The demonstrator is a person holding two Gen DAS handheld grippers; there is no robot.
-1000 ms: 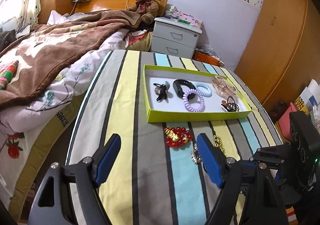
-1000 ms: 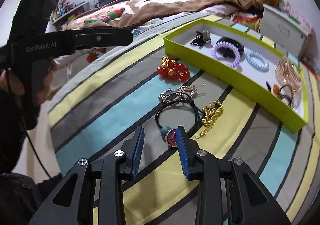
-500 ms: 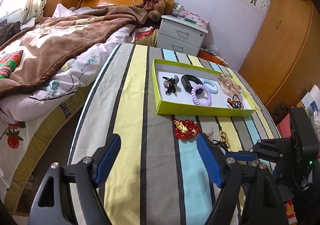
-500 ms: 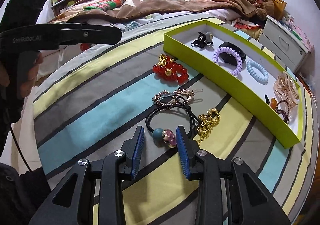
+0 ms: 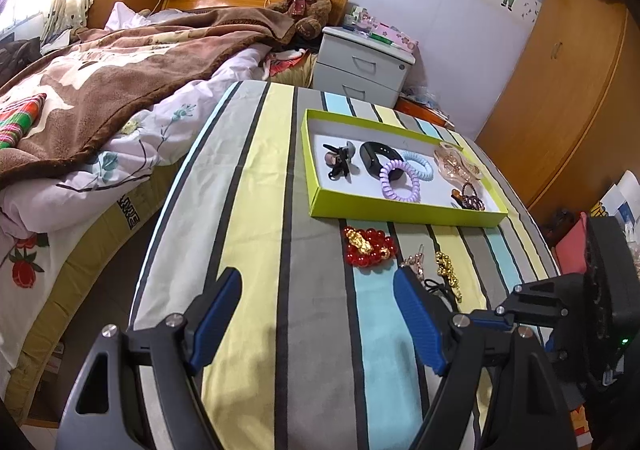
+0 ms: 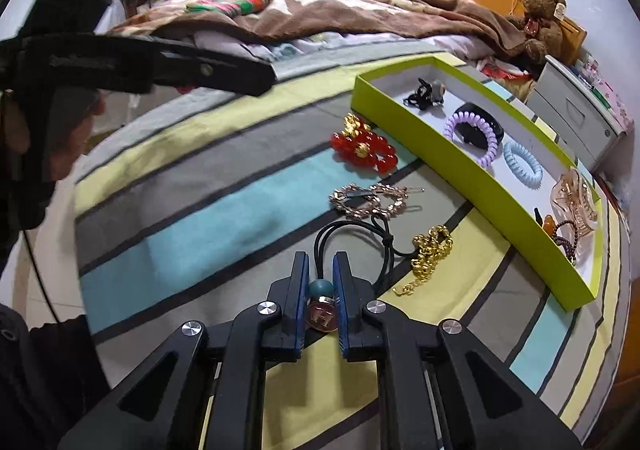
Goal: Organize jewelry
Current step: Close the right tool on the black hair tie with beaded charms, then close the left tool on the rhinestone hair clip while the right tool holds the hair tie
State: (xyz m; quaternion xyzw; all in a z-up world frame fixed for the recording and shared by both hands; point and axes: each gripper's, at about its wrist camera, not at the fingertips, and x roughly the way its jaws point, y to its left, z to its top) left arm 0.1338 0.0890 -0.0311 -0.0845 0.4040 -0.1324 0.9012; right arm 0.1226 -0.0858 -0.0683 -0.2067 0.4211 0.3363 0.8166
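Jewelry: we see four loose pieces on the striped worktop [image 6: 208, 210], lower centre of the right wrist view, in front of the green tray [image 6: 472, 170].
Black hair tie [image 6: 352, 234]: our right hand-held gripper [image 6: 320, 290] is closed on its teal bead and round charm at bottom centre; the cord loop lies on the cloth.
Gold chain [image 6: 430, 250]: just right of the hair tie.
Rose-gold clip [image 6: 368, 198]: just above the cord loop.
Red bead bracelet [image 6: 364, 148]: close to the tray's front wall.
Tray contents: purple coil tie [image 6: 476, 134], blue coil tie [image 6: 522, 166], claw clip [image 6: 574, 206].
Left hand-held gripper [image 5: 316, 314]: we hold it wide apart above the worktop, gripping nothing.
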